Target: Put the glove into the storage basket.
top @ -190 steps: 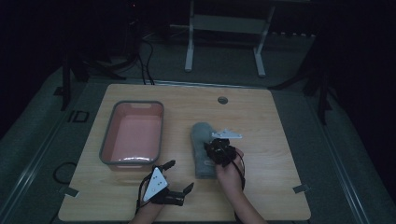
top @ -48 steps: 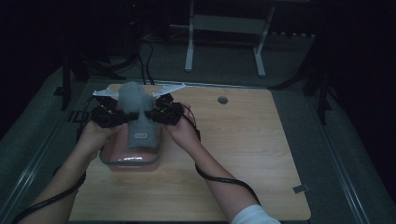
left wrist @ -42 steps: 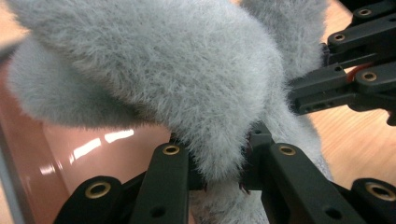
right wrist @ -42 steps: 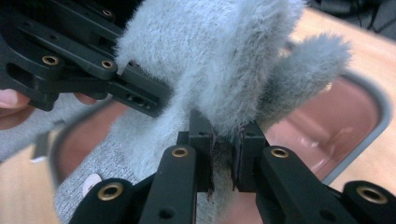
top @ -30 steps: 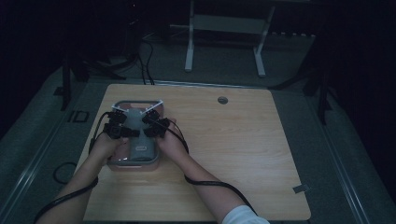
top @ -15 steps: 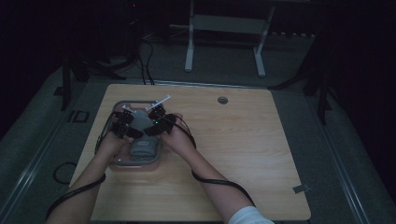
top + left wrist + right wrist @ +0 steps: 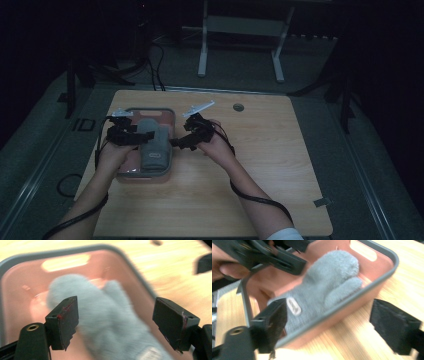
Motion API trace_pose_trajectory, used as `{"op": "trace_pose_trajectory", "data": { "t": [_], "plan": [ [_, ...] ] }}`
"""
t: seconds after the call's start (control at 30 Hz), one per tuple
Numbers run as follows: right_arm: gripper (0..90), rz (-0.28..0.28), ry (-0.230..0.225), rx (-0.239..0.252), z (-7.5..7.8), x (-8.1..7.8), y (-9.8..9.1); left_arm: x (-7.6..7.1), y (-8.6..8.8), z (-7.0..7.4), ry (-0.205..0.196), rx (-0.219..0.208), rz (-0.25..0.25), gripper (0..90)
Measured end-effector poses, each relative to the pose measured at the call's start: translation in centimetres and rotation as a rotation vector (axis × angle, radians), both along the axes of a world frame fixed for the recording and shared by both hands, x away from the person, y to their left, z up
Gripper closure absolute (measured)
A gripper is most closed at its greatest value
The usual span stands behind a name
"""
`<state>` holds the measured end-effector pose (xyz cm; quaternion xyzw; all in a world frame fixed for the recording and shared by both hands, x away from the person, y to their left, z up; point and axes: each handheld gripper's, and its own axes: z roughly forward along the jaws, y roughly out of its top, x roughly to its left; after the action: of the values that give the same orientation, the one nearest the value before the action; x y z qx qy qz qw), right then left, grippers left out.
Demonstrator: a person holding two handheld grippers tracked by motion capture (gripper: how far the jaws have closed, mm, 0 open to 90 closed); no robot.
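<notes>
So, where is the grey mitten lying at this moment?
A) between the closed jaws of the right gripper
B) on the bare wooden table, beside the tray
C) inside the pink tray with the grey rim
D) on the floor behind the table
C: the grey mitten lies inside the pink tray, and both the left gripper and the right gripper have open jaws that do not press on it.

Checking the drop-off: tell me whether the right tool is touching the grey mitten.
Apart. In the right gripper view the right tool stands open outside the pink tray, whose wall separates it from the mitten.
</notes>
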<state>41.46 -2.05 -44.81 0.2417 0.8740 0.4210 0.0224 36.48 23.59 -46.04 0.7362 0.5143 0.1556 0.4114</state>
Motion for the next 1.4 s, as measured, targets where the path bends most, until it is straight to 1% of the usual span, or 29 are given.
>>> {"op": "trace_pose_trajectory", "data": {
  "t": [0.03, 0.07, 0.1, 0.13, 0.17, 0.2, 0.3, 0.4, 0.43, 0.47, 0.53, 0.6, 0.63, 0.67, 0.7, 0.73, 0.77, 0.83, 0.87, 0.9, 0.97, 1.03, 1.07, 1.1, 1.17, 1.23, 1.33, 1.4],
  "plan": [
    [14.5, 0.0, 0.0, 0.0, 0.0, 0.0, 0.0, 0.0, 0.0, 0.0, 0.0, 0.0, 0.0, 18.8],
    [14.2, 0.018, -0.007, 0.002, 0.1, -0.4, -1.0, -1.2, -0.9, 0.3, -0.035, -0.007, -0.036, 17.1],
    [14.2, 0.02, -0.015, -0.002, 0.1, -0.6, -1.4, -1.7, -1.4, 0.4, -0.047, -0.01, -0.06, 17.1],
    [14.2, 0.023, -0.028, -0.003, 0.1, -0.8, -1.8, -2.1, -1.9, 0.4, -0.049, -0.012, -0.085, 16.7],
    [14.0, 0.03, -0.032, 0.0, 0.1, -1.0, -2.2, -2.1, -1.9, 0.4, -0.049, -0.012, -0.085, 15.5],
    [14.0, 0.031, -0.032, -0.002, 0.1, -1.2, -2.5, -2.8, -2.9, 0.4, -0.057, -0.019, -0.13, 15.4],
    [14.1, 0.036, -0.044, -0.003, -0.2, -1.7, -3.3, -3.9, -4.4, 0.5, -0.072, -0.019, -0.182, 15.1],
    [14.1, 0.034, -0.056, -0.011, -0.6, -2.1, -4.2, -5.1, -5.7, 0.5, -0.1, 0.0, -0.222, 15.1],
    [14.1, 0.034, -0.056, -0.011, -0.6, -2.1, -4.2, -5.1, -5.7, 0.5, -0.1, 0.0, -0.222, 15.1],
    [14.1, 0.037, -0.057, -0.01, -0.9, -2.4, -4.8, -5.7, -6.6, 0.5, -0.109, 0.01, -0.248, 15.1],
    [14.1, 0.04, -0.059, -0.018, -1.3, -2.7, -5.3, -6.2, -7.3, 0.4, -0.111, 0.008, -0.269, 15.1],
    [14.1, 0.036, -0.052, -0.025, -1.6, -3.0, -5.9, -6.7, -8.1, 0.2, -0.119, 0.009, -0.295, 15.1],
    [14.1, 0.036, -0.049, -0.027, -1.8, -3.0, -6.2, -6.9, -8.4, 0.0, -0.121, 0.006, -0.303, 15.1],
    [14.1, 0.036, -0.049, -0.027, -1.8, -3.0, -6.2, -6.9, -8.4, 0.0, -0.121, 0.006, -0.303, 15.1],
    [14.2, 0.03, -0.05, -0.032, -2.3, -3.2, -6.9, -7.2, -8.8, -0.1, -0.127, -0.005, -0.318, 15.1],
    [14.2, 0.029, -0.046, -0.033, -2.5, -3.3, -7.3, -7.6, -9.4, -0.5, -0.148, -0.032, -0.365, 15.1],
    [14.2, 0.024, -0.039, -0.034, -2.7, -3.4, -7.7, -7.7, -9.6, -0.7, -0.167, -0.041, -0.381, 15.1],
    [14.3, 0.026, -0.024, -0.011, -3.1, -3.5, -8.5, -7.9, -10.1, -1.0, -0.173, -0.031, -0.396, 15.1],
    [14.2, 0.023, -0.019, -0.01, -3.2, -3.6, -8.8, -8.0, -10.3, -1.2, -0.183, -0.045, -0.407, 15.1],
    [14.2, 0.021, -0.026, -0.014, -3.4, -3.7, -9.1, -8.0, -10.3, -1.2, -0.183, -0.045, -0.407, 15.1],
    [14.3, 0.016, -0.035, -0.031, -3.6, -3.9, -9.7, -8.4, -11.1, -1.7, -0.173, -0.046, -0.432, 15.1],
    [14.3, 0.006, -0.041, -0.045, -3.9, -4.1, -10.4, -8.7, -11.8, -2.0, -0.163, -0.037, -0.455, 15.1],
    [14.3, 0.006, -0.041, -0.045, -3.9, -4.1, -10.4, -8.7, -11.8, -2.0, -0.163, -0.037, -0.455, 15.1],
    [14.3, 0.0, -0.047, -0.051, -4.1, -4.3, -11.2, -9.1, -12.5, -2.3, -0.156, -0.047, -0.479, 15.1],
    [14.3, -0.001, -0.048, -0.059, -4.5, -4.6, -11.9, -9.4, -13.2, -2.7, -0.142, -0.059, -0.497, 15.1],
    [14.3, 0.002, -0.052, -0.068, -4.9, -4.8, -12.7, -9.6, -13.9, -3.1, -0.139, -0.05, -0.52, 15.1],
    [14.3, 0.009, -0.055, -0.07, -5.6, -5.1, -13.8, -9.9, -14.7, -3.9, -0.129, -0.024, -0.541, 15.1],
    [14.2, 0.017, -0.056, -0.071, -6.0, -5.3, -14.4, -9.9, -15.0, -4.4, -0.119, -0.027, -0.551, 15.1]
  ]
}}
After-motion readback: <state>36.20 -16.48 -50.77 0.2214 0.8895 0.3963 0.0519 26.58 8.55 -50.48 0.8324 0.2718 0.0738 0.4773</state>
